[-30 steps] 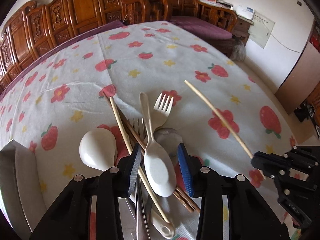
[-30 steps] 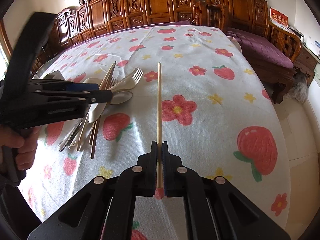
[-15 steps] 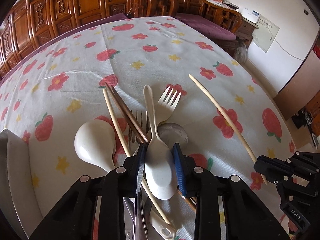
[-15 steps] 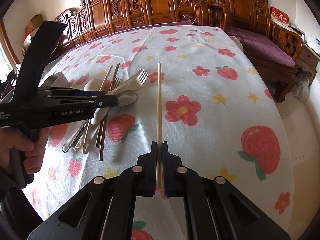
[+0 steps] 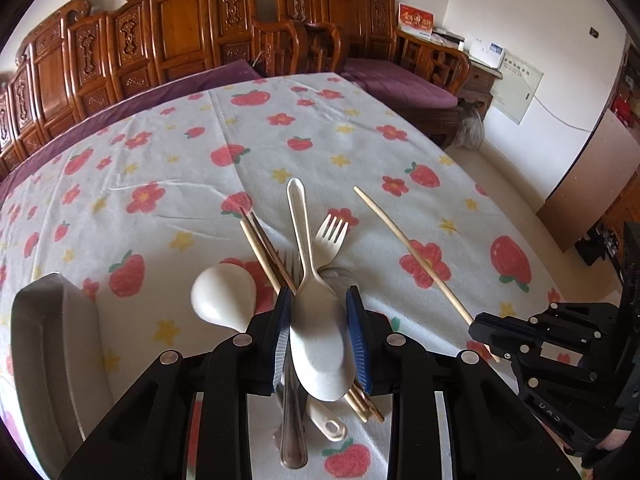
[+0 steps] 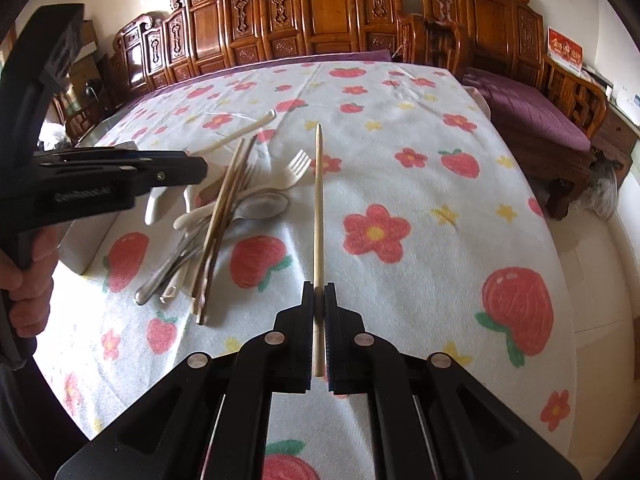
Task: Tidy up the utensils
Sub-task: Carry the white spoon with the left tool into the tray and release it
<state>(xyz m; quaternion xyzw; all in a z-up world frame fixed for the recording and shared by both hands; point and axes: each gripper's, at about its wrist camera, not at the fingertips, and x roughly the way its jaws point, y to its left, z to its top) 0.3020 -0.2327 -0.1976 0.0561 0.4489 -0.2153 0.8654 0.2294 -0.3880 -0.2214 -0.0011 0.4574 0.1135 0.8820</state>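
Note:
My left gripper (image 5: 318,340) is shut on the bowl of a cream spoon (image 5: 316,332) and holds it lifted above the pile, handle pointing away. Below it lie another cream spoon (image 5: 222,294), a cream fork (image 5: 330,240), wooden chopsticks (image 5: 264,252) and metal cutlery (image 5: 292,424). My right gripper (image 6: 319,332) is shut on a single light wooden chopstick (image 6: 318,208), held level over the cloth to the right of the pile (image 6: 224,208). The chopstick also shows in the left wrist view (image 5: 408,248).
A flowered tablecloth (image 6: 420,184) covers the table. A grey-white tray (image 5: 44,352) stands at the left edge beside the pile. Carved wooden chairs (image 6: 320,12) line the far side. The table's right edge drops to the floor (image 5: 504,184).
My left gripper closed on the cream spoon and lifted it off the pile. My right gripper kept holding the chopstick and rose slightly.

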